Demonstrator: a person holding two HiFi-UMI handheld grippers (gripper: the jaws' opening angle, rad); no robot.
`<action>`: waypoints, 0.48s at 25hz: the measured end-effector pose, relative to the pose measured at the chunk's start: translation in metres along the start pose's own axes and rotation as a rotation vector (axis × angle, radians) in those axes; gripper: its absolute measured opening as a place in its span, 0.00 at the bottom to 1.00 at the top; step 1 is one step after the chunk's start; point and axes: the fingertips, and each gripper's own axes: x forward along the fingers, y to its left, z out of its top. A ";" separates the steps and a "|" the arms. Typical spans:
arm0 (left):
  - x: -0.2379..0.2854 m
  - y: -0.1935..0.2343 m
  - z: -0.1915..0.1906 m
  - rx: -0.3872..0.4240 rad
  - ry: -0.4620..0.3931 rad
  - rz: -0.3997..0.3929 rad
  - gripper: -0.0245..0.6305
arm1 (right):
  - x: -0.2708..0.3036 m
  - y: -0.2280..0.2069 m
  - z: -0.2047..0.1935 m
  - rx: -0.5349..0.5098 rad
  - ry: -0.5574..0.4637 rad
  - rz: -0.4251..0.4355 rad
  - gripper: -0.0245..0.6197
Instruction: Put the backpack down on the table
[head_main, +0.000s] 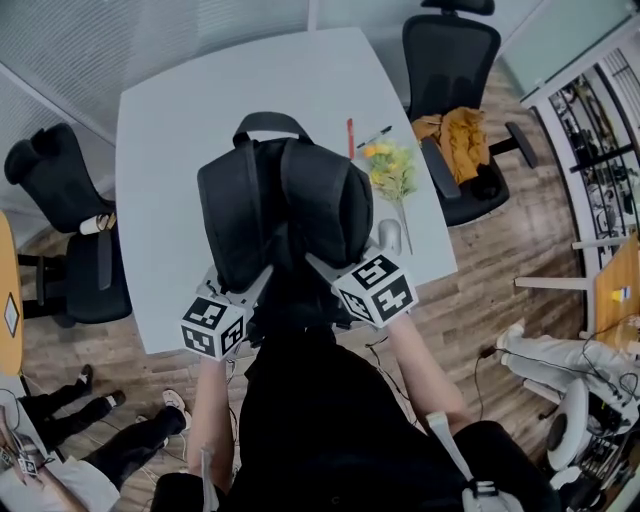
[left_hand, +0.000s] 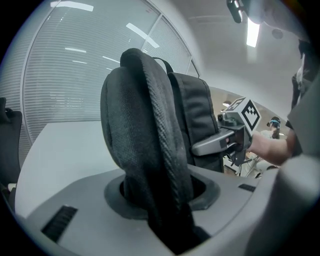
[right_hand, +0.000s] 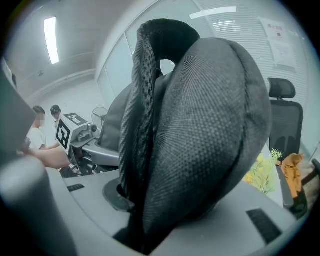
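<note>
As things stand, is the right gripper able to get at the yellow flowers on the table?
Probably not yet: the right gripper is shut on the backpack, held over the table. The flowers lie unobstructed beside it, but its jaws are full.

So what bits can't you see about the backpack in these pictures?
1. Whether the backpack touches the table: head view, its own bulk hides its underside; both gripper views, fabric fills the middle.
2. The tips of the left gripper and right gripper: buried in backpack fabric in every view.
3. The white thing by the flowers: head view, too small to name.
</note>
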 end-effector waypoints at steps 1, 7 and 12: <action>0.002 0.002 0.000 -0.002 0.003 -0.003 0.28 | 0.002 -0.001 0.000 0.001 0.001 -0.003 0.31; 0.013 0.019 -0.001 -0.015 0.014 -0.018 0.28 | 0.016 -0.012 0.004 0.005 0.010 -0.022 0.31; 0.024 0.031 -0.003 -0.024 0.020 -0.023 0.29 | 0.028 -0.023 0.004 0.009 0.014 -0.042 0.32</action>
